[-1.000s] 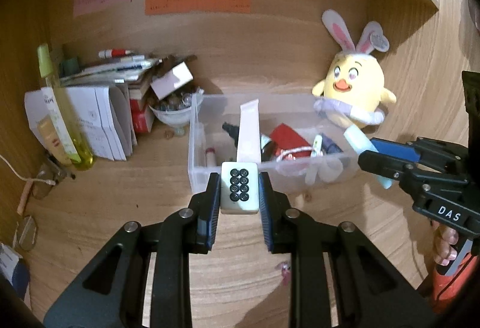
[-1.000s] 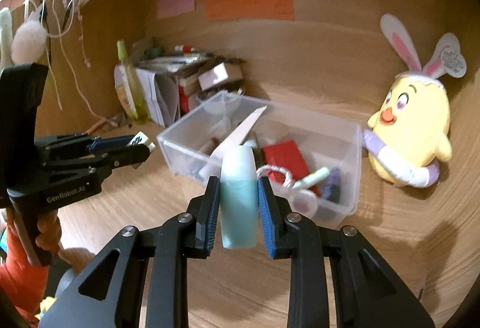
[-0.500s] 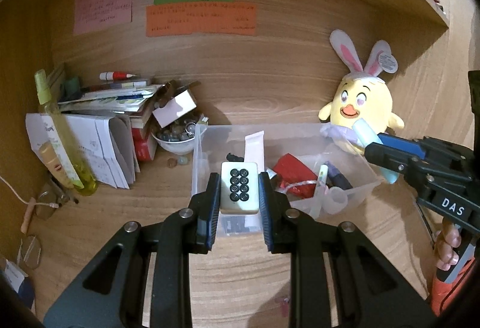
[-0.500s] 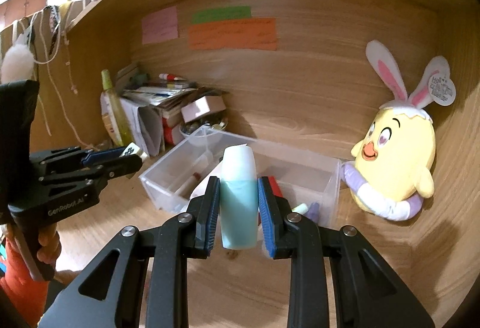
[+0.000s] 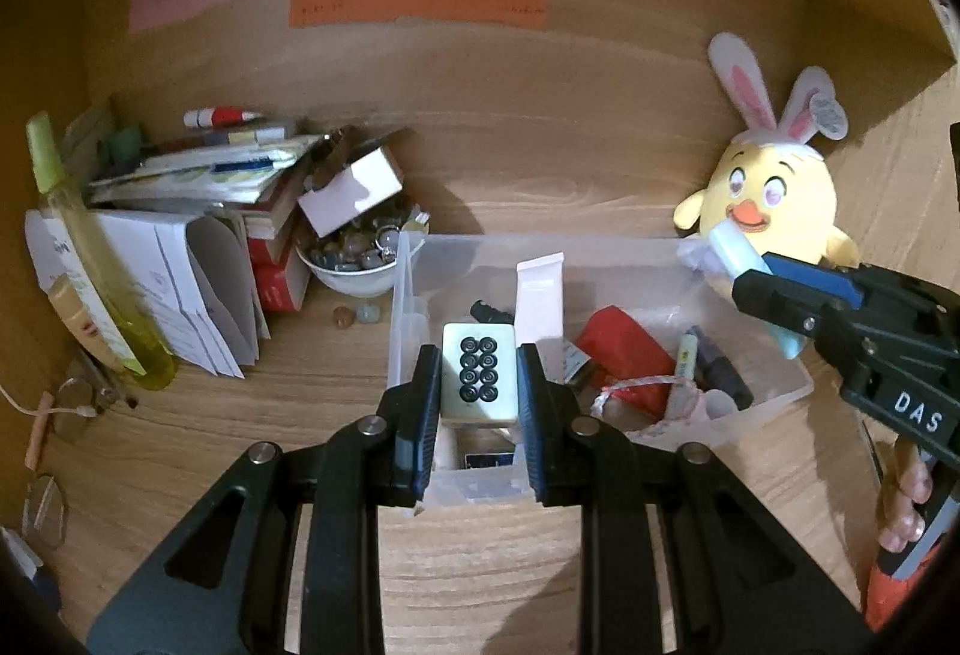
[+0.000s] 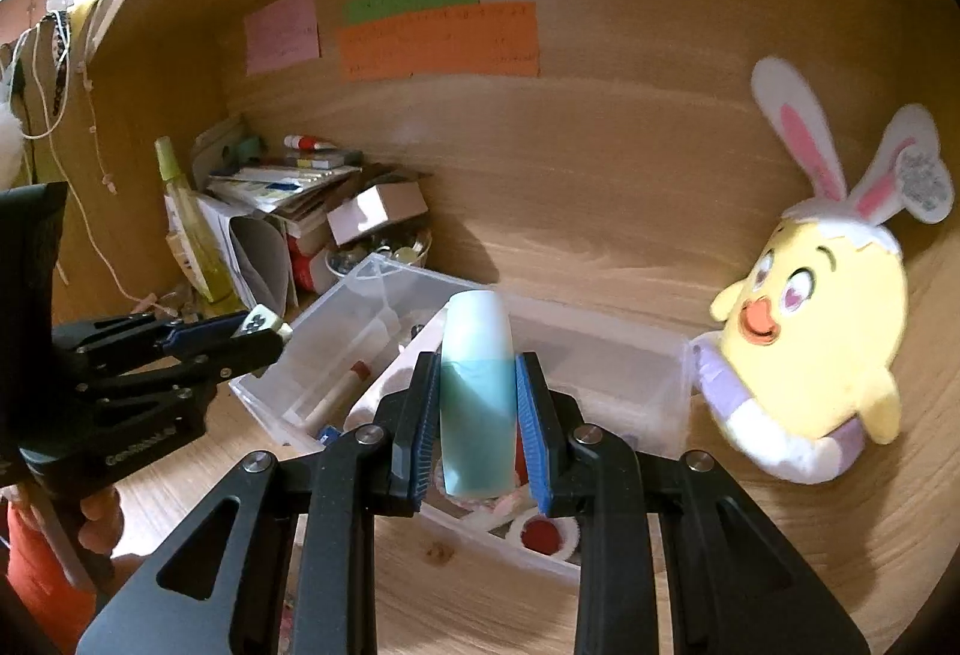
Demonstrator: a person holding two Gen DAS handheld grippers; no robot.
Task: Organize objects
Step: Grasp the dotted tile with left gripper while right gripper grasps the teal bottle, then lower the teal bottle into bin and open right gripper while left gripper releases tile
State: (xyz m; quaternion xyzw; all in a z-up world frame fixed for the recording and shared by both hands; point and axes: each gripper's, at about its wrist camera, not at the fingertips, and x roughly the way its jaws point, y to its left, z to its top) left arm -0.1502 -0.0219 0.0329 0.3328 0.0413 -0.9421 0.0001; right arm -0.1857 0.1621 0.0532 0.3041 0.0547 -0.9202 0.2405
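Note:
My left gripper (image 5: pixel 479 385) is shut on a cream mahjong tile (image 5: pixel 479 373) with black circles, held over the near left end of the clear plastic bin (image 5: pixel 780 397). My right gripper (image 6: pixel 477 403) is shut on a pale teal bottle (image 6: pixel 477 391), held over the bin (image 6: pixel 630 355). The bottle also shows in the left wrist view (image 5: pixel 744 265) at the right, above the bin's right end. The tile shows in the right wrist view (image 6: pixel 261 322) at the left. The bin holds a white tube (image 5: pixel 540 295), a red pouch (image 5: pixel 624 355), pens and other small items.
A yellow chick plush with bunny ears (image 5: pixel 774 199) sits right of the bin against the back wall. A white bowl of stones (image 5: pixel 354 259), a stack of books and papers (image 5: pixel 198 187) and a yellow-green bottle (image 5: pixel 90 259) stand at the left. Glasses (image 5: pixel 78 397) lie near left.
Both grippers have moved forward toward the bin and back wall. The tile now hangs over the bin's near left end and the bottle over the bin.

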